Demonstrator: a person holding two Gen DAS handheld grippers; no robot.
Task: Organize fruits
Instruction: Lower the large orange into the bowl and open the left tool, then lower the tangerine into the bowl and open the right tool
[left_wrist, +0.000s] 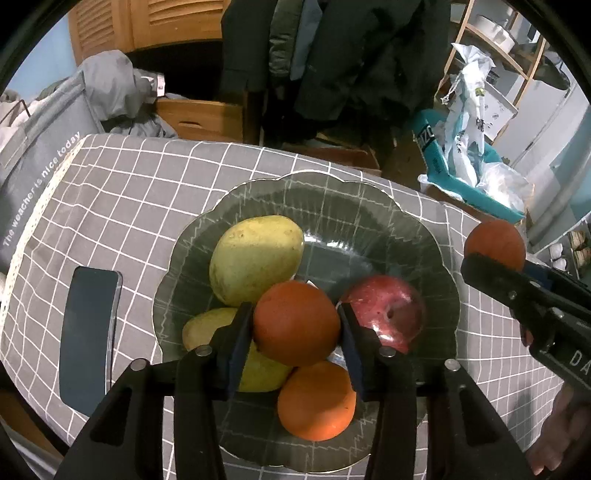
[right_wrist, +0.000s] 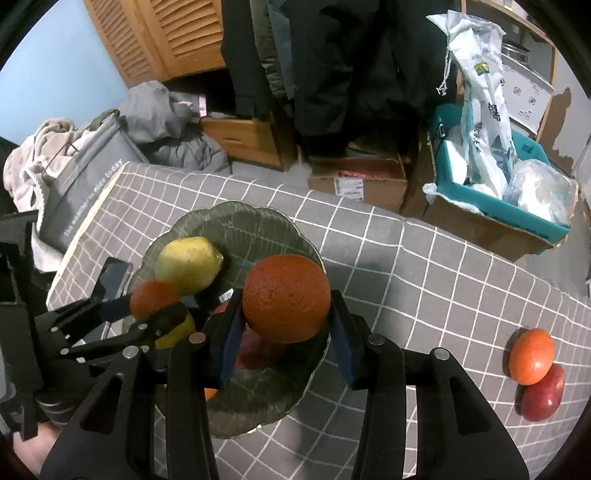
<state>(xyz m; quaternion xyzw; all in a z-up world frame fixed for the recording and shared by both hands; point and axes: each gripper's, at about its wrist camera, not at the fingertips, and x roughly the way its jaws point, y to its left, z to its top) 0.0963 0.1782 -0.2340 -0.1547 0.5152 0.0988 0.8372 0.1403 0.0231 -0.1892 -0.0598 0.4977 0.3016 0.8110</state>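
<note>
Left gripper (left_wrist: 295, 325): pinching an orange (left_wrist: 296, 322) over glass plate (left_wrist: 436, 258). Right gripper (right_wrist: 286, 328): pinching a second orange (right_wrist: 286, 297).

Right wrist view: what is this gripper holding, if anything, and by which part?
The right gripper holds an orange, pinched at its two opposite sides between the pads, above the plate.

Left tongs (left_wrist: 295, 325) around an orange (left_wrist: 296, 322), seemingly still touching, over glass plate (left_wrist: 369, 206) of fruit
</note>
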